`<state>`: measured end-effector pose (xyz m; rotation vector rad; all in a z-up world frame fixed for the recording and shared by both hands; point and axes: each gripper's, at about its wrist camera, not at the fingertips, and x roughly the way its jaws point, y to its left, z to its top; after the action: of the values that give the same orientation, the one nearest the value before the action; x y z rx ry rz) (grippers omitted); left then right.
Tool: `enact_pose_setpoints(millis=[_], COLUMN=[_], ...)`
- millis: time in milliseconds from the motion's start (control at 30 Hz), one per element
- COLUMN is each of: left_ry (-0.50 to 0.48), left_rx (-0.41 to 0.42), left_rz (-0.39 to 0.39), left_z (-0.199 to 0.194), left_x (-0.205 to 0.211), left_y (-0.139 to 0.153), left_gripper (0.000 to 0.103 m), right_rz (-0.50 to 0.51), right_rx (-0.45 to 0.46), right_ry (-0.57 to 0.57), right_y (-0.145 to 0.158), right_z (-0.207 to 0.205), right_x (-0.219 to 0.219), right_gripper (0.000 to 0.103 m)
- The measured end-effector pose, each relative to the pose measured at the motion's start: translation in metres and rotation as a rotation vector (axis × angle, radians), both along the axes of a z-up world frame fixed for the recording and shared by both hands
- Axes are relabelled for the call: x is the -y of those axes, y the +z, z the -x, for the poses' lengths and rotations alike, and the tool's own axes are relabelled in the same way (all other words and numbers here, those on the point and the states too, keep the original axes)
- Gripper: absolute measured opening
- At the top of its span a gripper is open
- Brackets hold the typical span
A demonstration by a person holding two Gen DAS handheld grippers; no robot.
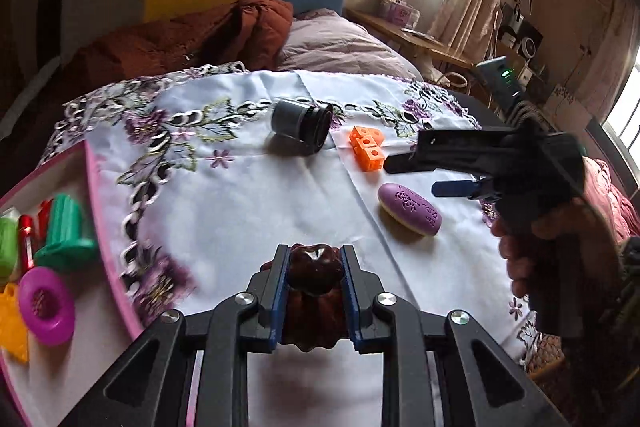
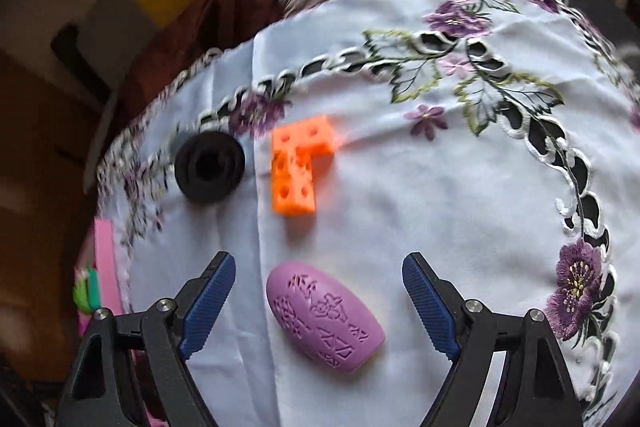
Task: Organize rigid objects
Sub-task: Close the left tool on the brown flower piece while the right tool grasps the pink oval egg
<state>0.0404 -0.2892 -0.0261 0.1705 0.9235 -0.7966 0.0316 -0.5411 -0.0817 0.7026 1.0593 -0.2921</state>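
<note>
My left gripper (image 1: 314,259) is shut on a dark brown fluted piece (image 1: 315,301) and holds it above the embroidered white cloth (image 1: 248,203). My right gripper (image 2: 318,277) is open, its fingers on either side of a purple oval piece (image 2: 324,323) on the cloth; it also shows in the left wrist view (image 1: 408,169) just above that purple piece (image 1: 409,209). An orange block with holes (image 2: 298,167) (image 1: 366,148) and a black and grey cylinder (image 1: 302,125) (image 2: 209,166) lie farther back.
A pink-rimmed tray (image 1: 108,251) at the left holds a green flanged piece (image 1: 66,233), a magenta ring (image 1: 47,305), red, light-green and yellow pieces. Behind the cloth are a rust blanket (image 1: 192,39), a pillow (image 1: 340,45) and a cluttered side table (image 1: 416,35).
</note>
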Motion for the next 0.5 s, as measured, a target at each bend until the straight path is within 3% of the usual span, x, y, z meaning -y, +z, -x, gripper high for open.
enact_pose_setpoints(millis=[333, 400, 500], left_ry=[0.060, 0.079, 0.132], left_rx=[0.013, 0.018, 0.035], left_rz=[0.050, 0.061, 0.081], left_z=[0.013, 0.014, 0.015], left_x=[-0.049, -0.063, -0.098], left_y=[0.024, 0.029, 0.039], left_gripper=[0.024, 0.024, 0.024], right_rz=[0.101, 0.191, 0.291], right_rx=[-0.097, -0.124, -0.154], right_ry=[0.132, 0.180, 0.228], right_y=[-0.012, -0.012, -0.012], right_z=[-0.010, -0.012, -0.014], right_x=[-0.025, -0.036, -0.049], right_gripper=[0.083, 0.047, 0.045])
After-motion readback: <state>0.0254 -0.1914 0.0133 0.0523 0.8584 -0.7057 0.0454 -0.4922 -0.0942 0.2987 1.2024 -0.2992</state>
